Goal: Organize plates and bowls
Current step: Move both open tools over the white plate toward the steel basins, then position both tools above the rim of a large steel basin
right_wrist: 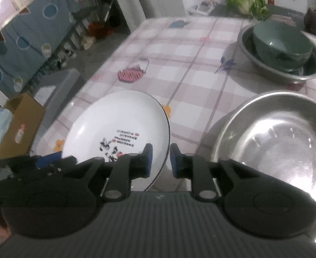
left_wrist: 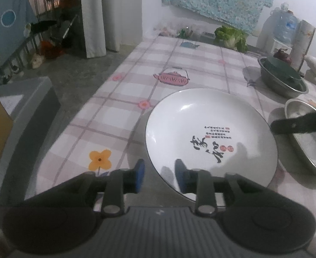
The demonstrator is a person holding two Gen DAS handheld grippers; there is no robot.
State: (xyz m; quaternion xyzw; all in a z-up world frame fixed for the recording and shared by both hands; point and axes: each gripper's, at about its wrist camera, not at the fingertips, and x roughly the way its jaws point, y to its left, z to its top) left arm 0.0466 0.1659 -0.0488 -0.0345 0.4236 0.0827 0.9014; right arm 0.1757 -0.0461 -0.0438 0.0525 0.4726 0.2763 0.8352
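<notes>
A white plate (left_wrist: 209,137) with black calligraphy lies on the checked tablecloth near the table's front edge; it also shows in the right wrist view (right_wrist: 119,126). My left gripper (left_wrist: 159,175) is open, its fingers straddling the plate's near rim. My right gripper (right_wrist: 160,160) is open and empty, its fingers either side of the plate's right rim, beside an empty steel bowl (right_wrist: 276,142), also seen in the left wrist view (left_wrist: 308,137). A green bowl (right_wrist: 282,40) sits inside a steel basin (right_wrist: 315,68) further back.
A cabbage (right_wrist: 246,3) and a red onion (right_wrist: 315,21) lie at the table's far end. A water jug (left_wrist: 284,25) stands at the back right. A cardboard box (right_wrist: 18,126) and grey bin (right_wrist: 59,90) stand on the floor left of the table.
</notes>
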